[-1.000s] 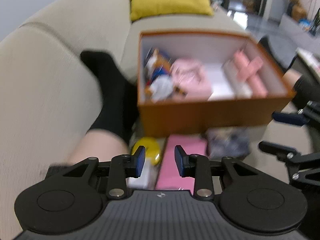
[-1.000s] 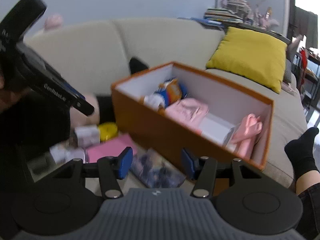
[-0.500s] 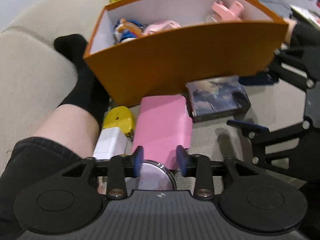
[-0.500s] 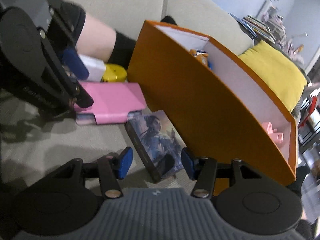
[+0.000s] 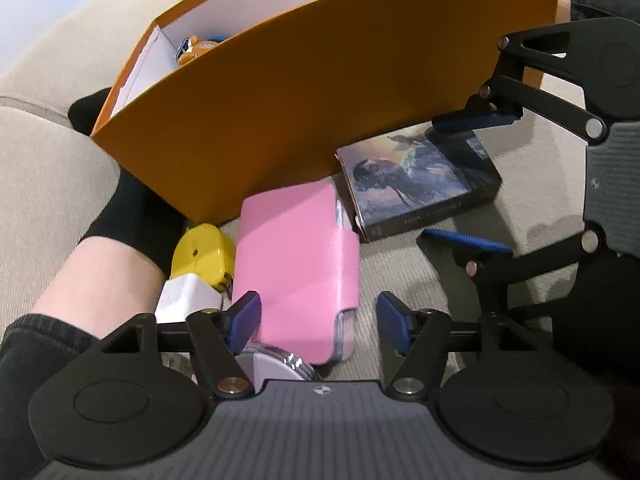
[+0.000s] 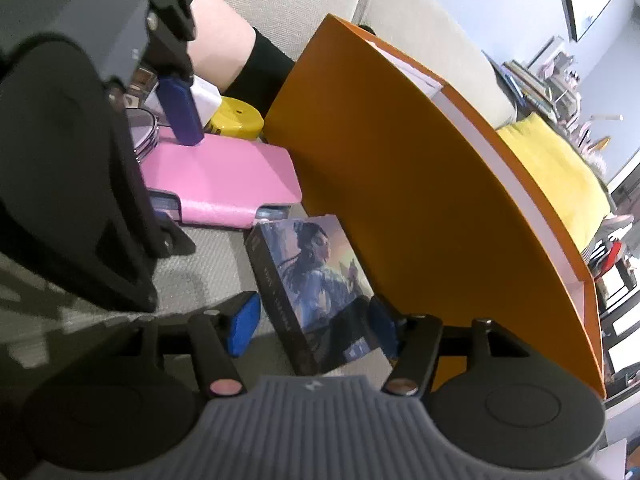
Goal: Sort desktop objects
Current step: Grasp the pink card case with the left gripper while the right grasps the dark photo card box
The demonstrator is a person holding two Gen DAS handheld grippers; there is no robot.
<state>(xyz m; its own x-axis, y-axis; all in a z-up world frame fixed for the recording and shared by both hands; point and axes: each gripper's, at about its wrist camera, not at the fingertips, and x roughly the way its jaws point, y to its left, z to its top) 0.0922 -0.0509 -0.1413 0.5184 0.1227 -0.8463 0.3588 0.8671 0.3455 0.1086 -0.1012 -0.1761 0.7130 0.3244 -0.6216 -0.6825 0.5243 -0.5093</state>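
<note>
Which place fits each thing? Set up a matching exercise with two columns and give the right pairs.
Things:
1 pink case
2 illustrated box
3 yellow object
4 plush toy

Places:
A inside the orange box
B between the left gripper fingers
C between the right gripper fingers
D beside the white block

Pairs: 1-B, 2-C, 3-D, 4-A
</note>
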